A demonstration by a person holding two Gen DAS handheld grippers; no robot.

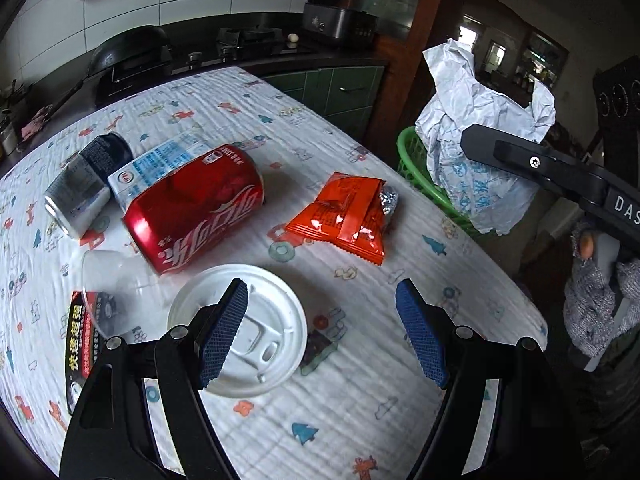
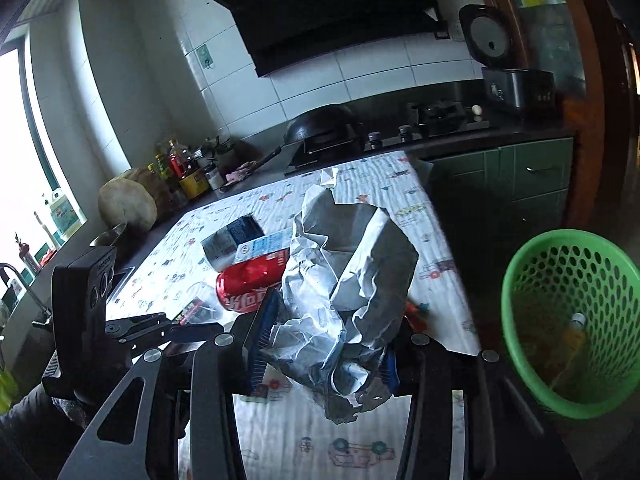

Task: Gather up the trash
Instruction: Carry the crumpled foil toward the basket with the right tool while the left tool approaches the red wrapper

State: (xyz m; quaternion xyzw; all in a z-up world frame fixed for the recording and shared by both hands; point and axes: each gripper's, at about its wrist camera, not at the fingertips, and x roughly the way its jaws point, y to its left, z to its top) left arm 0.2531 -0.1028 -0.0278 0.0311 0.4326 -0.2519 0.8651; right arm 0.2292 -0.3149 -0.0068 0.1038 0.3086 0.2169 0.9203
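My right gripper [image 2: 324,356] is shut on a crumpled white paper bag [image 2: 348,300] and holds it above the table's right edge, left of the green basket [image 2: 568,320]. In the left wrist view the bag [image 1: 472,140] hangs in front of the basket [image 1: 412,156]. My left gripper [image 1: 320,332] is open and empty just above a white plastic lid [image 1: 256,344]. On the table lie a red cola can [image 1: 196,208], an orange snack wrapper [image 1: 348,216], a silver-blue can [image 1: 88,184], a blue-white carton [image 1: 160,164], a clear cup [image 1: 108,276] and a black packet [image 1: 80,340].
The table [image 1: 360,400] has a white patterned cloth. The green basket stands off its right side with a bottle [image 2: 572,336] inside. A dark counter with a stove and wok [image 1: 128,52] runs behind, and a rice cooker [image 1: 332,20] stands at the back.
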